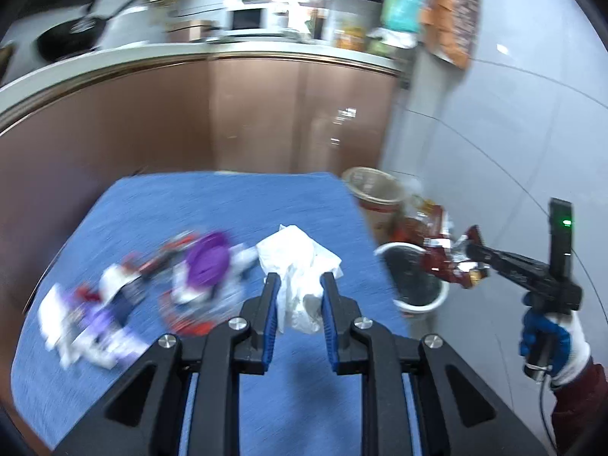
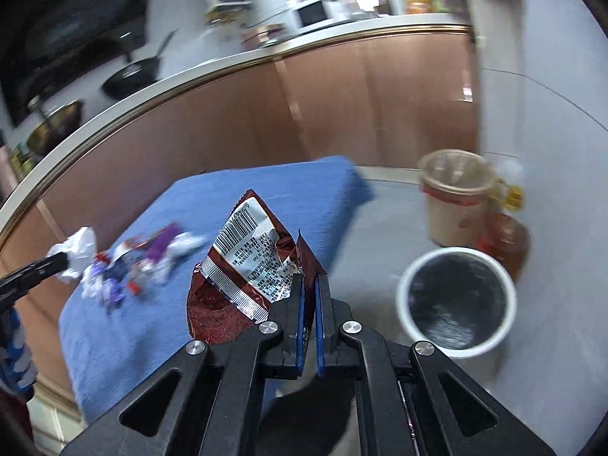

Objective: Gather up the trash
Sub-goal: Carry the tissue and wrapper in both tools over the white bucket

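My left gripper (image 1: 300, 281) is shut on a crumpled white tissue (image 1: 296, 262) and holds it above the blue cloth (image 1: 228, 197). It also shows at the left of the right wrist view (image 2: 62, 260). My right gripper (image 2: 309, 281) is shut on a dark red snack wrapper (image 2: 247, 262) with a barcode label. In the left wrist view this wrapper (image 1: 444, 262) hangs over the rim of the white trash bin (image 1: 418, 285). The bin (image 2: 456, 296) stands on the floor right of the cloth, dark inside. Several purple, white and red wrappers (image 1: 152, 285) lie on the cloth.
A beige lidded bucket (image 2: 454, 197) and an amber bottle (image 2: 505, 243) stand behind the bin. Brown cabinet fronts (image 1: 266, 114) under a white counter run along the back. Grey tiled floor (image 1: 494, 133) lies to the right.
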Demonstrator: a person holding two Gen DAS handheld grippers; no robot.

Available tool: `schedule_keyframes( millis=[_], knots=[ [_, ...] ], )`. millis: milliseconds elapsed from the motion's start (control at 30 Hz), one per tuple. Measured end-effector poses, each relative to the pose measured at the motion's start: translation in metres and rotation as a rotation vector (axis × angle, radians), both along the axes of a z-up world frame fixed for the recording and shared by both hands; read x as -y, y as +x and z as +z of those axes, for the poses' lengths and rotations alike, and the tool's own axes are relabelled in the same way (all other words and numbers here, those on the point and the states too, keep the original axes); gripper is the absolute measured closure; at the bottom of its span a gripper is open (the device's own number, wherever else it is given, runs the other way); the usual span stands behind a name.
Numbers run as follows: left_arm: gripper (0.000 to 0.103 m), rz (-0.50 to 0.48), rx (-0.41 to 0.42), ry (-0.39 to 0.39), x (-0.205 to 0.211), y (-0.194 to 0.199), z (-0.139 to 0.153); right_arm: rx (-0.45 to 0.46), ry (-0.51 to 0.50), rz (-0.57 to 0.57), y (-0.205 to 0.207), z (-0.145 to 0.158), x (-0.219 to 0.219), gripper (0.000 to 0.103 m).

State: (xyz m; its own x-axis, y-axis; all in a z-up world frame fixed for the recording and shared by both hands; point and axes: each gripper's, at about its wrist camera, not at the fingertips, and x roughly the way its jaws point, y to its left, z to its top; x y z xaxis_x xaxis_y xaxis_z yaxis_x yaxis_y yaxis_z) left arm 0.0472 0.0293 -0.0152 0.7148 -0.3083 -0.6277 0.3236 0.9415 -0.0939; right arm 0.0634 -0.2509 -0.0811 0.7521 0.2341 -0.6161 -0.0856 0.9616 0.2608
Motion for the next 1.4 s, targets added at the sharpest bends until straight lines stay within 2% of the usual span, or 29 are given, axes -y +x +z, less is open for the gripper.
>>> schedule_keyframes(
  millis=[100, 300, 500, 733, 1033, 1233, 1367, 1400],
  knots=[
    [0.083, -0.101, -0.004, 0.013, 0.049, 0.022, 0.007, -0.010, -0.021, -0.098, 0.006, -0.006, 0.032, 0.098],
    [0.083, -0.237, -0.042, 0.030, 0.135, 0.072, 0.005, -0.056, -0.074, -0.234, 0.024, -0.028, 0.076, 0.098],
    [0.083, -0.325, -0.123, 0.049, 0.217, 0.122, -0.025, -0.118, -0.115, -0.323, 0.054, -0.059, 0.112, 0.098],
    [0.083, -0.338, -0.228, 0.109, 0.290, 0.177, -0.076, -0.198, -0.157, -0.365, 0.085, -0.104, 0.146, 0.098],
    [0.081, -0.346, -0.358, 0.123, 0.348, 0.215, -0.140, -0.297, -0.166, -0.377, 0.122, -0.157, 0.173, 0.097],
    [0.081, -0.339, -0.412, 0.118, 0.365, 0.233, -0.165, -0.333, -0.161, -0.391, 0.136, -0.179, 0.186, 0.095],
    [0.068, -0.330, -0.448, 0.099, 0.371, 0.247, -0.182, -0.335, -0.158, -0.388, 0.141, -0.185, 0.190, 0.095],
    [0.063, -0.322, -0.454, 0.099, 0.370, 0.249, -0.185, -0.337, -0.157, -0.384, 0.143, -0.186, 0.190, 0.091]
  ],
)
